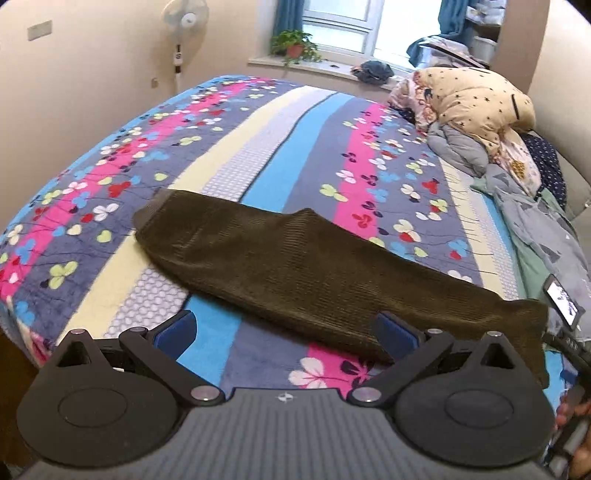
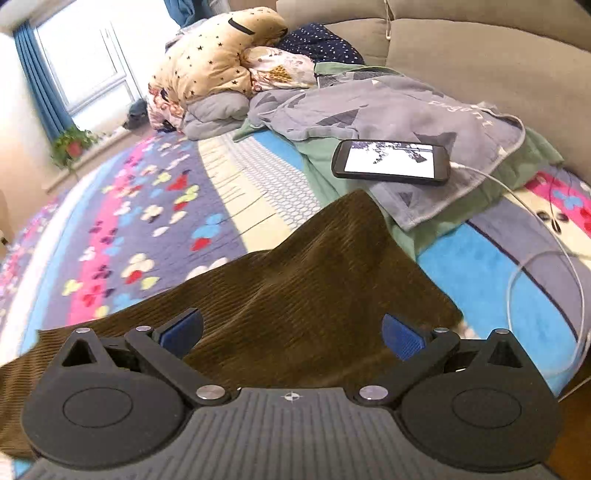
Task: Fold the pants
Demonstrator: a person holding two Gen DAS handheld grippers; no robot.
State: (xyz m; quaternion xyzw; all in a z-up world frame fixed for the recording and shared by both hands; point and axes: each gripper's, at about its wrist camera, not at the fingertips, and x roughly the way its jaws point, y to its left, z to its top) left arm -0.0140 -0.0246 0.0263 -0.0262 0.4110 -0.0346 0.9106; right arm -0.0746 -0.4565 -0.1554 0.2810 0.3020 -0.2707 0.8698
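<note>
Bedroom walls in pale beige ring the scene, and under me spreads the bed [image 1: 295, 122] with its striped, flower-printed cover in pink, blue, grey and cream. Far left in my left camera a white fan [image 1: 184, 18] stands against the wall; moving right, a potted plant [image 1: 295, 46] sits on the windowsill below the bright window, and further right a heap of bedding [image 1: 476, 103] topped by a star-printed cream quilt piles up at the edge of the bed.

Across the middle lie the pants [image 1: 295, 273], dark olive corduroy, folded lengthwise into one long band that runs from the upper left down to the lower right, flat on the cover. My left gripper [image 1: 288, 332] hangs just above the near edge of the pants, its blue pads spread wide apart, nothing between them.

Over on my right side, the pants [image 2: 314, 295] show one end lifted into a soft ridge, the tip reaching toward a grey blanket [image 2: 388, 107]. My right gripper [image 2: 291, 332] hovers over that cloth, pads also wide apart and gripping nothing. Beyond it a phone [image 2: 391, 162] lies on the blanket, screen lit, with a white cable [image 2: 517, 266] looping off to the right. A beige cushioned headboard [image 2: 480, 48] closes the far right.
</note>
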